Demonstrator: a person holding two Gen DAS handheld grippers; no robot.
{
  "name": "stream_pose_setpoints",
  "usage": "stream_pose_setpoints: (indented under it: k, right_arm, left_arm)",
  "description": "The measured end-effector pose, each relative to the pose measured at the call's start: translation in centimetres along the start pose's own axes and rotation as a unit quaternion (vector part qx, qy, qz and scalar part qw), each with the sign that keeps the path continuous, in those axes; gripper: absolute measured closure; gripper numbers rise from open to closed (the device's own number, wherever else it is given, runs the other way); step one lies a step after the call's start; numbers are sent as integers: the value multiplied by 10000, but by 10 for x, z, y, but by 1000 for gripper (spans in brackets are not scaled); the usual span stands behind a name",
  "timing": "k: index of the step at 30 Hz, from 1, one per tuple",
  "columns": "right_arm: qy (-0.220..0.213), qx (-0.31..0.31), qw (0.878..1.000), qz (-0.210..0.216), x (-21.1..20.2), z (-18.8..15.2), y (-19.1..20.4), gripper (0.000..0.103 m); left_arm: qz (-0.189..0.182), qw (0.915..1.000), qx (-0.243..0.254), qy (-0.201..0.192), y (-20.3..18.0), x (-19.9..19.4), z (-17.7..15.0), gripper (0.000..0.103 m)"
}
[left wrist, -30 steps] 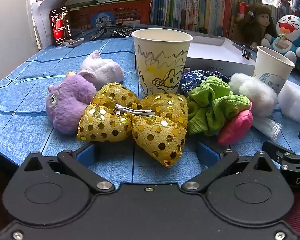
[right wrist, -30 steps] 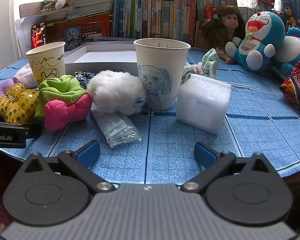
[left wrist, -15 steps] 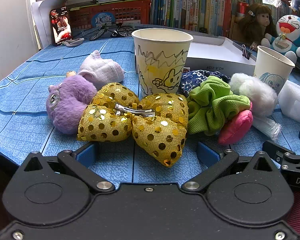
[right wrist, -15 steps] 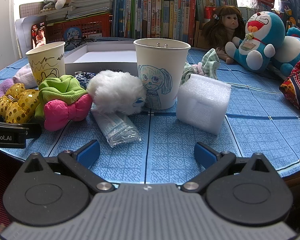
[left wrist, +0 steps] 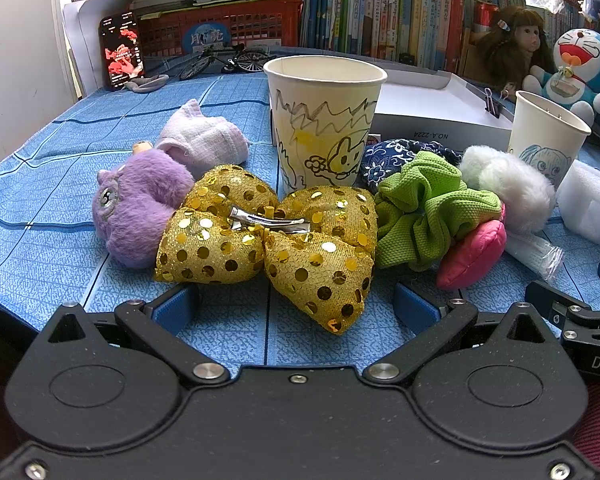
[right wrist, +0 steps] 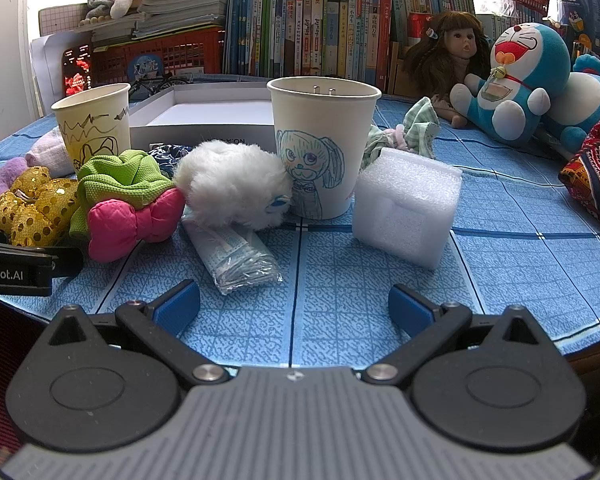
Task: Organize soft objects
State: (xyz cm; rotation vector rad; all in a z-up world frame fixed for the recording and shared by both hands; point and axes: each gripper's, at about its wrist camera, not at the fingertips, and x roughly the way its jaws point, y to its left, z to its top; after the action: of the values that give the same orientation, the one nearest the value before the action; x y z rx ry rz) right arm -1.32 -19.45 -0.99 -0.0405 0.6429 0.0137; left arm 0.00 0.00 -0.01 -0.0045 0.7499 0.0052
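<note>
Holding both grippers, left (left wrist: 296, 304) and right (right wrist: 294, 304), open and empty at the table's (right wrist: 499, 264) near edge, I fear snagging the gold bow (left wrist: 268, 244) topples the cup (left wrist: 323, 120) behind it.

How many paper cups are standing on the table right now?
2. One cup with a yellow drawing stands behind the gold bow; the other cup, with a blue drawing, stands between the white fluffy toy and the foam block.

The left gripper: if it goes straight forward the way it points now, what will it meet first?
Most likely the gold sequin bow, which lies directly ahead of the open left gripper, its lower lobe already reaching between the jaws. The yellow-drawing paper cup stands behind it.
</note>
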Motion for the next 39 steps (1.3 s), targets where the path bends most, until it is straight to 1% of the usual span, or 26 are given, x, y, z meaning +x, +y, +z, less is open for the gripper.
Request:
stream_pose_setpoints:
  k: [30, 39]
  right_arm:
    - [-21, 9, 10000, 4, -1, -1, 0, 0]
    - [-135, 21, 9999, 19, -2, -4, 0, 0]
  left_arm:
    - [-2, 10000, 23, -11, 3, -2, 1, 0]
    - [-80, 9999, 95, -93, 3, -2, -3, 0]
